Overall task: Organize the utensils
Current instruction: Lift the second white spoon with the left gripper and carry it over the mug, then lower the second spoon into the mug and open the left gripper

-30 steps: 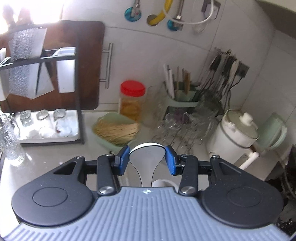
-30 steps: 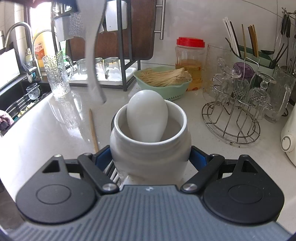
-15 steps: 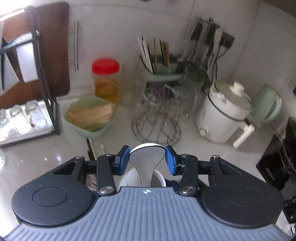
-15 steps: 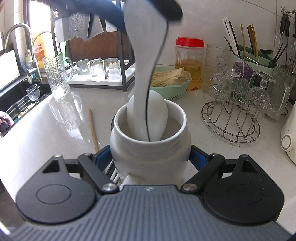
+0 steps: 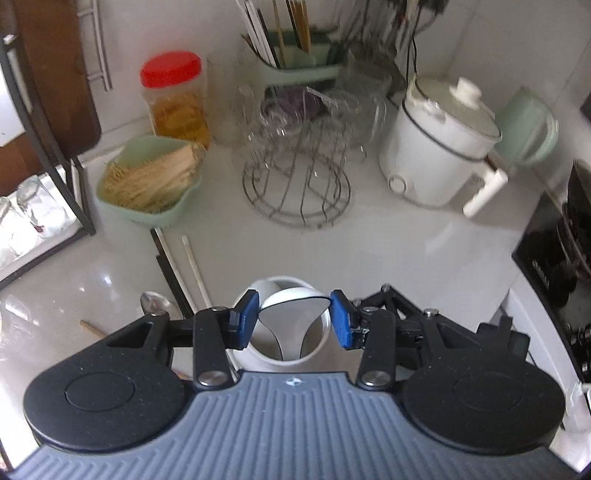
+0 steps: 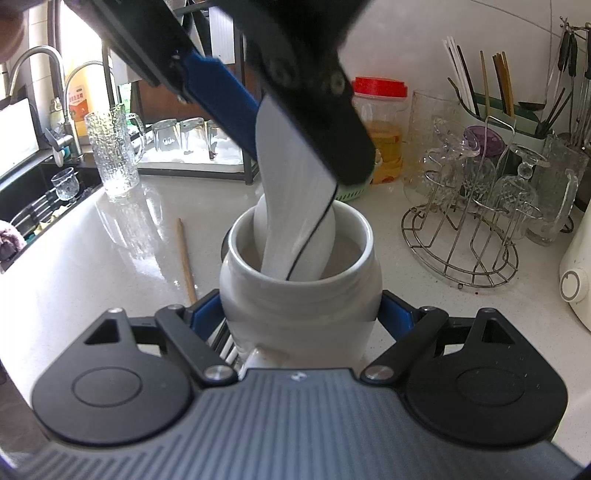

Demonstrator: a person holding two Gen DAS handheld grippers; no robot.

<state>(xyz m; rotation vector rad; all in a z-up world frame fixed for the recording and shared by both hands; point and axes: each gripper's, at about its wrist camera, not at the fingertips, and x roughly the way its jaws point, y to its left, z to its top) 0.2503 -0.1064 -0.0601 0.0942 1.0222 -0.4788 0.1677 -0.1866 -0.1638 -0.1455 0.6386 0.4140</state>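
Your right gripper [image 6: 301,314] clamps the white jar [image 6: 301,291] on the surface [image 6: 92,266]. Your left gripper [image 5: 293,319] grips the spatula [image 6: 291,206]; lower it straight, then release.

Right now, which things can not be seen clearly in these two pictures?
- Lower end of the white spatula: hidden inside the white ceramic jar, both views.
- Utensils lying behind the jar: right wrist view, covered by jar and right gripper.
- Hanging tools: left wrist view, blurred and cut by the top edge.
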